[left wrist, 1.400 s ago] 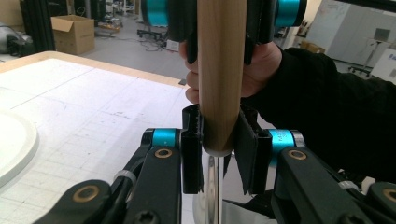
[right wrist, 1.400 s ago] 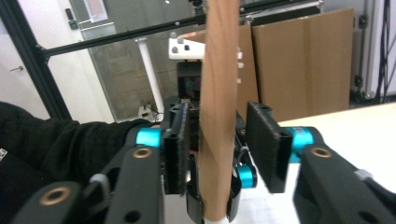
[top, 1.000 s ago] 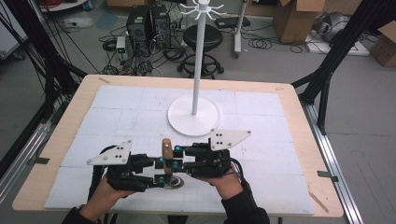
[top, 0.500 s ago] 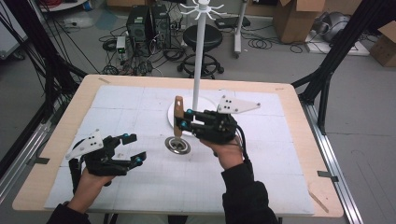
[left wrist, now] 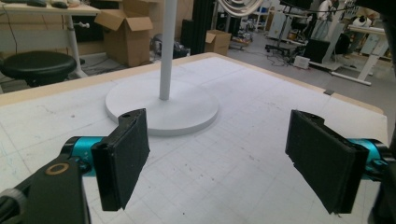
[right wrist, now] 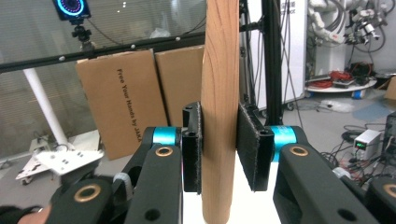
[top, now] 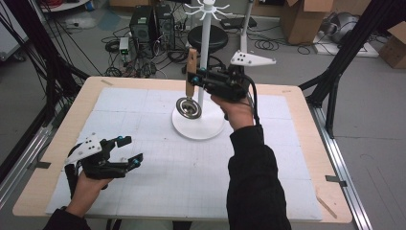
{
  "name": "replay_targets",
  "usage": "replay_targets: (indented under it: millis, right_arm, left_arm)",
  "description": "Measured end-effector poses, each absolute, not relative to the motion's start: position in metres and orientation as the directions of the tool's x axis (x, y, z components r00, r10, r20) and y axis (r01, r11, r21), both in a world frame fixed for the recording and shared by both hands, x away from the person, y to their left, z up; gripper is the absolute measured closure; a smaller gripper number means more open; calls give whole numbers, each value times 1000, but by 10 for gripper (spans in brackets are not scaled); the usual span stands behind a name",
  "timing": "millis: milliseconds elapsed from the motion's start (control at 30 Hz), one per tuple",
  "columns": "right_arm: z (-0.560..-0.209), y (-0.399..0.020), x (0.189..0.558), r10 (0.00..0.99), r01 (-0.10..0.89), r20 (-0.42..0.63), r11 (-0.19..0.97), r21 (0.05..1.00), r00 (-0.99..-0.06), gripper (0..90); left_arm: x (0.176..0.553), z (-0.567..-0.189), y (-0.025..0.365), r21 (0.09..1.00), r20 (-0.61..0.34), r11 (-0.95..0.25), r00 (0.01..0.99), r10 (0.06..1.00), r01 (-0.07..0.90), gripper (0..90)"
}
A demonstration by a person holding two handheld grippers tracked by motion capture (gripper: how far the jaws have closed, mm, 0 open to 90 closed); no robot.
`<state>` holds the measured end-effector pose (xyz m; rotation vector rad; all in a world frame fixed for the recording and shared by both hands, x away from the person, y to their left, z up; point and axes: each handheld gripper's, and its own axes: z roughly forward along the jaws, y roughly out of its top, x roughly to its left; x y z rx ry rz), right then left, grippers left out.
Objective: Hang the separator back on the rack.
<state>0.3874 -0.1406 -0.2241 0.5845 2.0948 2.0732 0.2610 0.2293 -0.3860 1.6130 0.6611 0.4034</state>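
Standing upright between closed jaws, wooden handle [right wrist: 219,112]

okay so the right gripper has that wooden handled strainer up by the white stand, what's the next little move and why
Probably lift it a bit higher and ease it toward the hooks at the top of the white stand. The right gripper is shut on the wooden handle, with the strainer's metal bowl hanging low beside the pole, well below the hooks. The left gripper sits open near the table.
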Motion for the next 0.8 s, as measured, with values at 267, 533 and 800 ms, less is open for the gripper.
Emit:
replay_targets:
  millis: [267,533,800]
  right_arm:
    - [-195,-137,410,369,158,159,-33,987,-916,721]
    - [-178,-141,426,381,150,161,-57,987,-911,721]
    - [-176,-148,437,408,174,182,-58,983,-895,721]
  left_arm:
    - [262,-387,235,980,-151,-8,766,625,199,228]
    - [264,-389,242,978,-169,14,759,628,207,229]
    - [264,-389,245,977,-180,26,755,631,212,235]
